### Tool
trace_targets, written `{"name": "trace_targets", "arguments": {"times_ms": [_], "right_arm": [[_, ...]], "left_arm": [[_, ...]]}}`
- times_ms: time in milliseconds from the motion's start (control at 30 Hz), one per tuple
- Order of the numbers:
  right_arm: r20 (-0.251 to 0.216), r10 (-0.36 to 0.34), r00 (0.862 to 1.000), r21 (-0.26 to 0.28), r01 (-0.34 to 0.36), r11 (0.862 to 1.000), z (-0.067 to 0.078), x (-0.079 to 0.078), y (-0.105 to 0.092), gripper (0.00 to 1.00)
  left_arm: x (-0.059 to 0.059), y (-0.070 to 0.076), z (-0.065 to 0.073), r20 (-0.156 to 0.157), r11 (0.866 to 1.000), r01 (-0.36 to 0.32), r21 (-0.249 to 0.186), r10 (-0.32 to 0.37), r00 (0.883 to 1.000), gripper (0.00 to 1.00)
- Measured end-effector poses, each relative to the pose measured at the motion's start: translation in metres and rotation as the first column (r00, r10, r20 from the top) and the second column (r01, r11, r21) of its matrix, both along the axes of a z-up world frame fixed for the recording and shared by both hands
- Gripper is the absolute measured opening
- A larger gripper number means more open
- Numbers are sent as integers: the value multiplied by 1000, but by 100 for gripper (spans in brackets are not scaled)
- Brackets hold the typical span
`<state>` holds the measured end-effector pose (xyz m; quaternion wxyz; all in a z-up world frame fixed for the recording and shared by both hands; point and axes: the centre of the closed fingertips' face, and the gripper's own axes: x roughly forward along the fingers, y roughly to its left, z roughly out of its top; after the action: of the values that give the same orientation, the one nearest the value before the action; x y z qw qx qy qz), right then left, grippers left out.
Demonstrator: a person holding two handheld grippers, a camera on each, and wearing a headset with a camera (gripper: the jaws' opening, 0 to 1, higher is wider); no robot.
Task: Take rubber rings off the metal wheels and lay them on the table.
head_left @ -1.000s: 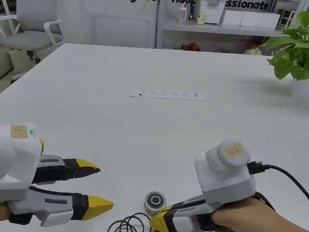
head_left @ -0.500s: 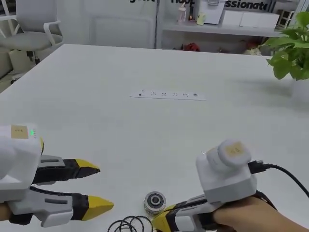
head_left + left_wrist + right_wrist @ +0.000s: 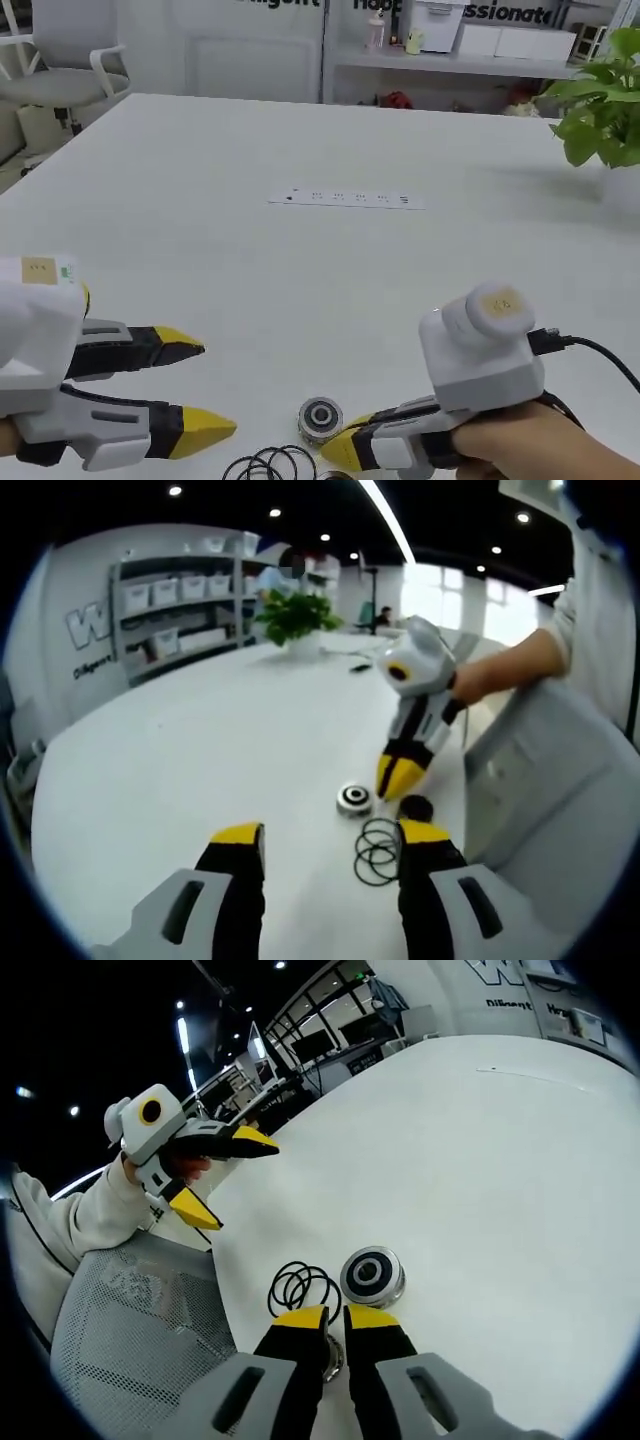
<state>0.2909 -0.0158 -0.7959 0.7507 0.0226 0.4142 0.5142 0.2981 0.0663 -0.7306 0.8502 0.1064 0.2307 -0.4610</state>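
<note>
A: On the white table (image 3: 330, 280), what of the job?
B: Spotted by the near edge: a metal wheel (image 3: 321, 417), with loose rubber rings (image 3: 268, 465) just beside it.
A: And the claws?
B: Spread wide and empty on the left gripper (image 3: 215, 388), near the rubber rings; pinched almost together on the right gripper (image 3: 335, 448), beside the metal wheel, gripping nothing visible.

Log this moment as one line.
left gripper open over table | right gripper jaws near shut by dark wheel | bare wheel, rings on table
</note>
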Motion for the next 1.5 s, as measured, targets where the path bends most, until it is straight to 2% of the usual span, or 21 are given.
{"name": "trace_targets", "arguments": {"times_ms": [67,100,133,167,300,367,467,533,667,767,833,933,1000,1067,1133,1200,1300,1400,1500], "right_arm": [[13,-2,1000,11,2,1000,6,2,0,5],[21,-3,1000,15,3,1000,8,3,0,6],[35,-9,999,22,8,1000,12,5,0,6],[42,-12,999,25,11,1000,14,6,-1,7],[65,-26,998,39,24,999,23,12,-2,10],[91,-31,995,46,27,999,30,15,-1,12],[124,-26,992,73,17,997,45,16,4,17],[152,-20,988,90,6,996,55,17,7,21],[187,1,982,102,-21,995,70,15,11,27],[243,14,970,116,-43,992,82,15,12,31],[264,18,964,136,-55,989,92,13,11,36],[287,27,958,155,-74,985,102,9,9,42],[315,42,948,159,-97,982,108,5,6,47],[333,57,941,157,-115,981,110,0,3,53],[359,76,930,142,-135,981,111,-4,-1,58],[380,86,921,125,-143,982,109,-8,-8,61],[390,97,916,108,-150,983,104,-14,-17,69],[421,110,900,90,-162,983,97,-18,-28,75],[423,101,900,90,-153,984,91,-19,-37,80]], "left_arm": [[0,-1,5,-4,1000,-7,-23,7,1000,56],[0,-4,9,-13,999,-13,-53,12,1000,58],[-1,-8,18,-17,994,-17,-104,16,1000,61],[-2,-10,23,-16,992,-16,-124,15,1000,64],[-3,-11,38,16,992,-4,-127,6,1000,67],[-3,-11,47,32,991,-1,-137,6,999,69],[-4,-11,64,53,986,-1,-167,10,999,72],[-6,-11,72,64,985,0,-171,11,998,74],[-10,-8,82,84,988,0,-156,13,996,77],[-12,-4,87,113,991,-8,-136,23,993,84],[-13,-1,91,127,991,-18,-136,35,991,89],[-17,5,93,130,990,-31,-134,48,990,91],[-21,12,93,128,990,-39,-135,56,990,90],[-23,17,91,120,989,-52,-136,69,990,91],[-24,29,84,107,990,-85,-114,97,989,94],[-26,37,79,97,989,-111,-101,121,988,95],[-31,52,76,87,982,-154,-109,163,983,97],[-36,63,70,75,976,-188,-106,196,978,98],[-39,74,60,53,966,-234,-106,240,969,100]]}}
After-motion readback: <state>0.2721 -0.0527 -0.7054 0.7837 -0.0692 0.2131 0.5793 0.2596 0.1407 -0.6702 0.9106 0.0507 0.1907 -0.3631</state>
